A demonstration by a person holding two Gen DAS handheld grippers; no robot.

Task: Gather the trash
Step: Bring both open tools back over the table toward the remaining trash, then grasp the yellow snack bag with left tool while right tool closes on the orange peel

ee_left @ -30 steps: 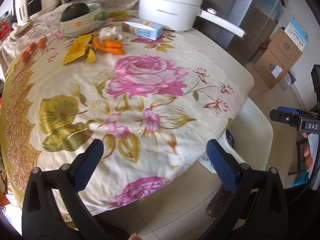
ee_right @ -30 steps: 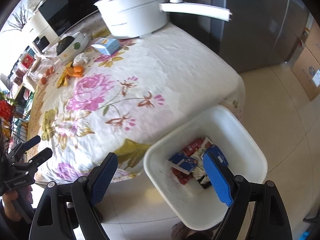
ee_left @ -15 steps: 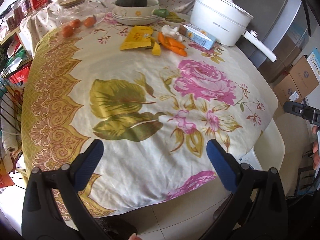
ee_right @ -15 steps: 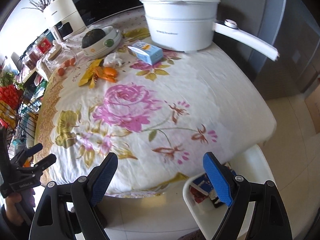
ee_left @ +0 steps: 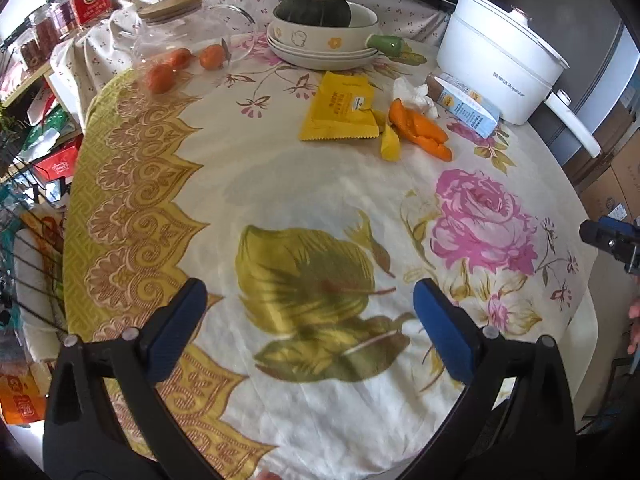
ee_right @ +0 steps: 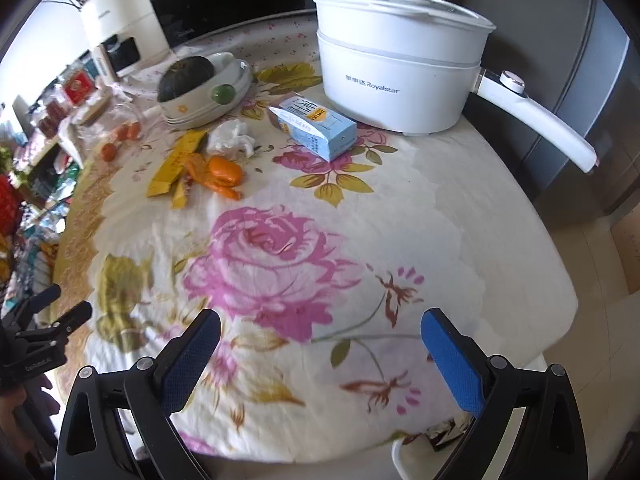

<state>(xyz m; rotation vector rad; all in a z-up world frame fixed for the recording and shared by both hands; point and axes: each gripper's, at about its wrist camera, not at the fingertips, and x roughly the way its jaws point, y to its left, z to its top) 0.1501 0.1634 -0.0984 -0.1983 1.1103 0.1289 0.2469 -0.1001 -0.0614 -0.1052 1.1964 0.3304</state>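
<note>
Trash lies in a cluster at the far side of the flowered tablecloth (ee_left: 320,208): a yellow packet (ee_left: 340,110), orange peel (ee_left: 420,128), a crumpled white tissue (ee_left: 414,94) and a light blue carton (ee_right: 314,126). My left gripper (ee_left: 310,294) hovers open over the near cloth, nothing between its fingers. My right gripper (ee_right: 320,330) is over the pink rose print, its jaws opening and empty. The white bin (ee_right: 400,456) shows only as a rim at the table's near edge in the right wrist view.
A white electric pot (ee_right: 400,76) with a long handle stands at the back right. Stacked bowls holding a dark squash (ee_left: 314,10) sit behind the trash. A glass jar (ee_left: 176,36) with small oranges lies at the back left. Cardboard boxes (ee_left: 616,176) are on the floor.
Both grippers have swung from over the bin and table edge back across the cloth toward the trash cluster. The bin has dropped almost out of view. The right jaws stand slightly wider.
</note>
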